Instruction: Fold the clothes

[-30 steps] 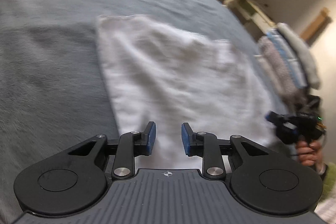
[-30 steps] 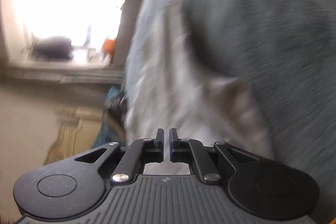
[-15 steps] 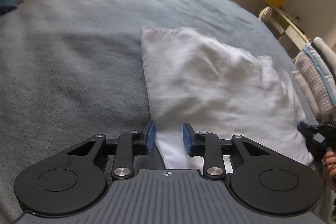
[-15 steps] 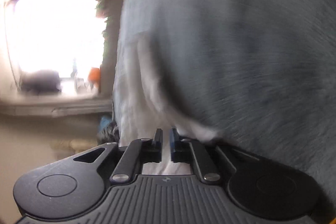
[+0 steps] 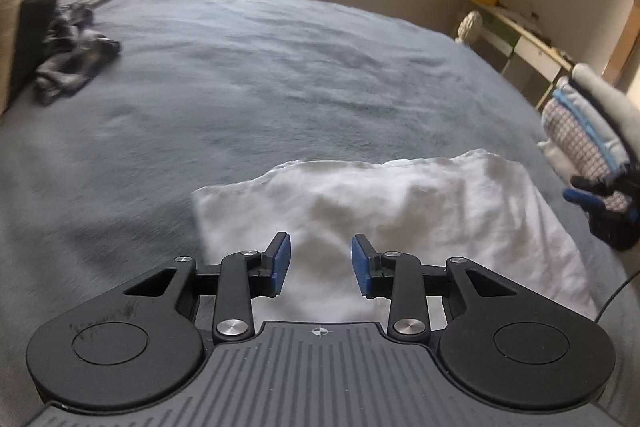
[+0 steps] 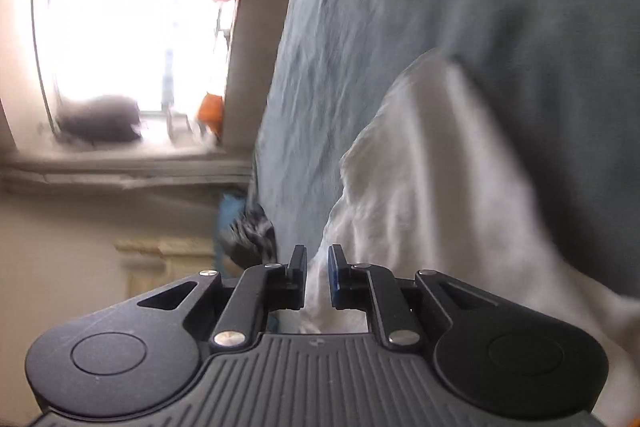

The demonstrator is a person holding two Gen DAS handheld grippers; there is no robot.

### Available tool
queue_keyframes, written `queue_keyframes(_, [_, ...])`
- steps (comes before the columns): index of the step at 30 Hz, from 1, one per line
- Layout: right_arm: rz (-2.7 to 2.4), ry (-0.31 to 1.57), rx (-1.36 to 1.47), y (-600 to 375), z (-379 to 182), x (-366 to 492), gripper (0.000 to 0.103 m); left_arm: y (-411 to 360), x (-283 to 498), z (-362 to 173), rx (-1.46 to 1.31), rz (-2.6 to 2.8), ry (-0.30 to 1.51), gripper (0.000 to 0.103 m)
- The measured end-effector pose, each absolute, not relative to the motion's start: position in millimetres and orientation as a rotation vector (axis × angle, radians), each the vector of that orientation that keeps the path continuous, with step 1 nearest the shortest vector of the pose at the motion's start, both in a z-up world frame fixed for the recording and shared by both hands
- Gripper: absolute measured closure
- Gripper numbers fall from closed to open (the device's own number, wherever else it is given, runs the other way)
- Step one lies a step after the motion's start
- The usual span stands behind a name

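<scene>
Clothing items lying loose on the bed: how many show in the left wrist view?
2. A white garment lies near the left hand-held gripper; a dark crumpled garment sits far left. The folded stack at right is excluded; more may be hidden.

The left gripper (image 5: 319, 261) hangs low over the near edge of a white cloth (image 5: 400, 219), its blue-padded fingers (image 5: 280, 259) spread apart with nothing between them. The cloth lies folded and rumpled on the grey blanket of the bed (image 5: 260, 87). At the far right edge, the other gripper (image 5: 600, 203) shows as a dark shape with blue tips just beside the cloth; its jaws are too blurred to read. Behind it stands a stack of folded laundry (image 5: 584, 123). A dark crumpled garment (image 5: 68, 67) sits well apart at the bed's far left.
</scene>
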State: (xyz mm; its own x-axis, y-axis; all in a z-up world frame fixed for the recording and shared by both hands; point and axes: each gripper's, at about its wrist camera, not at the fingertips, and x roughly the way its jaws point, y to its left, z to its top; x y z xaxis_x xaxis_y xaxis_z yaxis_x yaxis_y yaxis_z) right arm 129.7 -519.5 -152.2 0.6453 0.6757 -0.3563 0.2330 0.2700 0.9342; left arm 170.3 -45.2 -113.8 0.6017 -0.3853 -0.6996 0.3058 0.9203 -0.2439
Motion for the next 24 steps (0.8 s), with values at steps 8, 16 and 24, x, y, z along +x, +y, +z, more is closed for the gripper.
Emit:
queue_keyframes(8, [0.225, 0.901, 1.264, -505.9, -193.6, 171.1, 0.092, -49.0, 191.0, -154.8, -0.137, -0.375, 0.889, 0.070])
queue_keyframes(16, [0.315, 0.831, 1.374, -518.6, -191.3, 156.5, 0.092, -39.8, 184.1, -125.7, -0.147, -0.432, 0.802, 0.068])
queue_keyframes(24, [0.244, 0.871, 1.429, -511.6, -210.9, 184.5, 0.093, -41.6, 221.8, -159.9, -0.242, -0.336, 0.903, 0.067])
